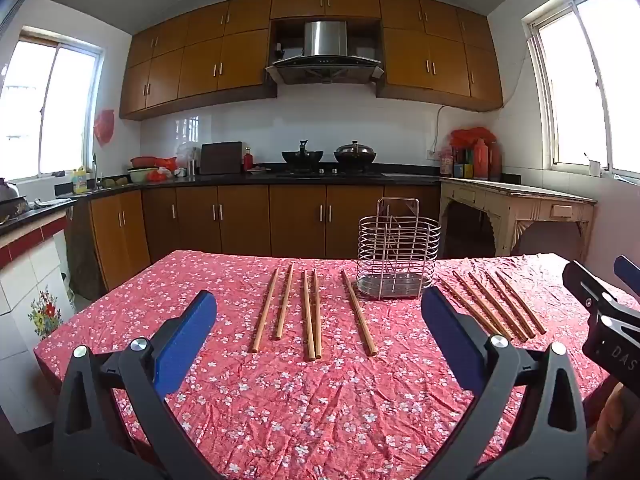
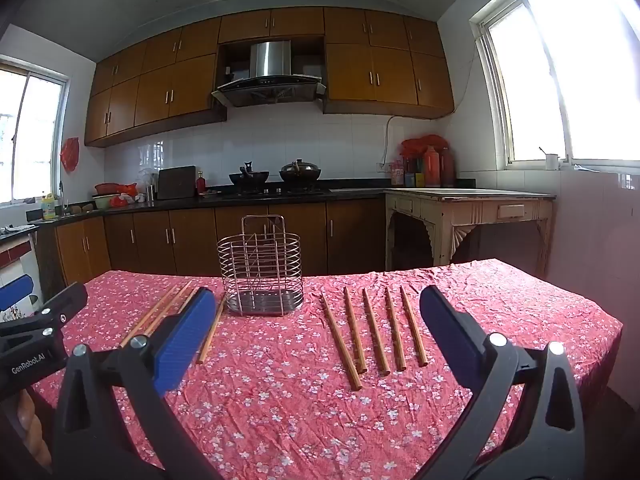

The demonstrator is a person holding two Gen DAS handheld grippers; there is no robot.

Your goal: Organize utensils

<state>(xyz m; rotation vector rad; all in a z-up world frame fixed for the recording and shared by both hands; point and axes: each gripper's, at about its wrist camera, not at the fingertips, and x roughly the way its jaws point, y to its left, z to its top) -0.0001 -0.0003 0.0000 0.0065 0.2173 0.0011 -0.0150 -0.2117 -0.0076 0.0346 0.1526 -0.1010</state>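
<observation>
both sets of jaws stand wide apart and hold nothing. the left gripper point(image 1: 320, 328) hovers over the cloth point(image 1: 280, 420) before five chopsticks point(image 1: 310, 314); the right gripper point(image 2: 316, 332) faces five more point(image 2: 374, 332). the wire rack point(image 2: 262, 270) stands empty between the two groups. nothing is sorted yet, so i judge all ten sticks remain to go in.

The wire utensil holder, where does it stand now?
The wire utensil holder stands upright toward the table's far edge, between two groups of chopsticks, left group and right group.
</observation>
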